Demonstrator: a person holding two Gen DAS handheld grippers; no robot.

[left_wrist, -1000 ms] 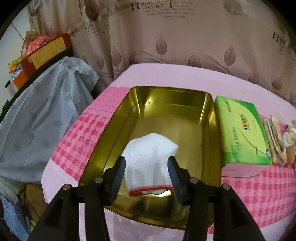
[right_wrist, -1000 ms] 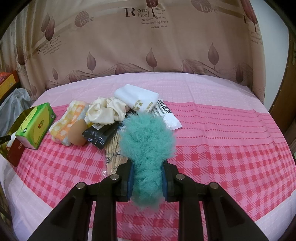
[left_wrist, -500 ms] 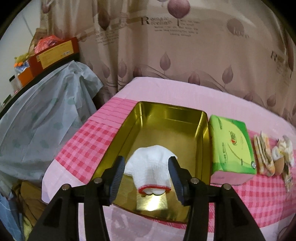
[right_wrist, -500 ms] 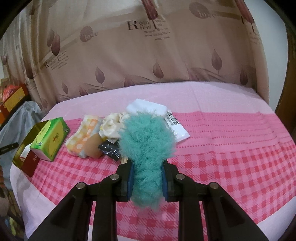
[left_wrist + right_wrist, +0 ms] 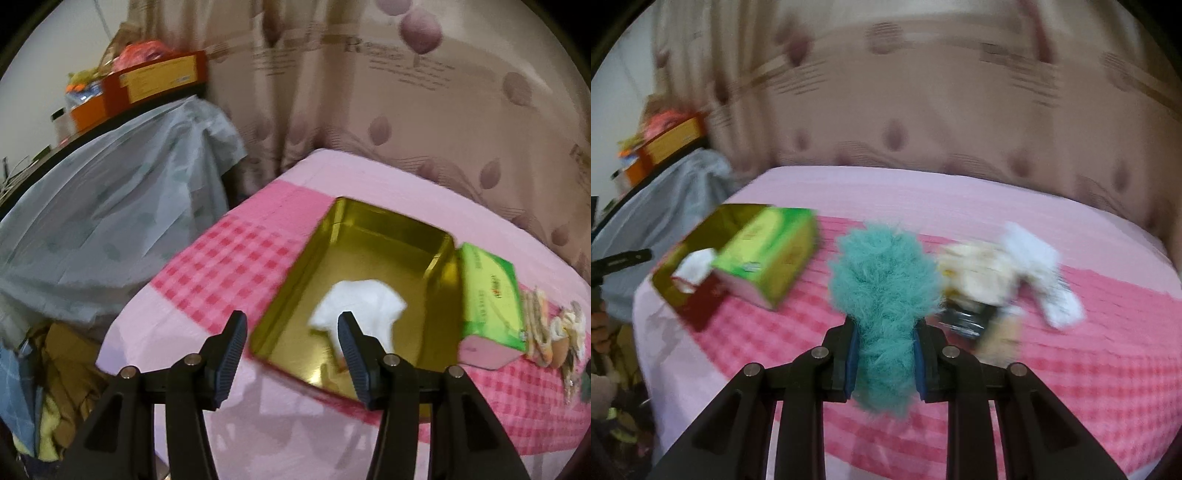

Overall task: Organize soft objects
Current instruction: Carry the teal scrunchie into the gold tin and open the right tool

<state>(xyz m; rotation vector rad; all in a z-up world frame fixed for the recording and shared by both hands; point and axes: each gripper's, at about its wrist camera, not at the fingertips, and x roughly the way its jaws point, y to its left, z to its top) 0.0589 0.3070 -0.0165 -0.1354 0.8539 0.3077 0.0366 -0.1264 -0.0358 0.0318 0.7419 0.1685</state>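
Observation:
A white sock with a red cuff lies in the gold tin box on the pink table. My left gripper is open and empty, pulled back above the tin's near left corner. My right gripper is shut on a fluffy teal scrunchie and holds it above the table. The tin with the sock also shows at the left in the right wrist view, blurred.
A green tissue pack lies against the tin's right side. A pile of cloths and small items lies to the right. A grey covered stack stands left of the table. A curtain hangs behind.
My left gripper has drawn back and swung left, leaving the sock in the tin. My right gripper has carried the teal scrunchie left toward the tin and tissue pack.

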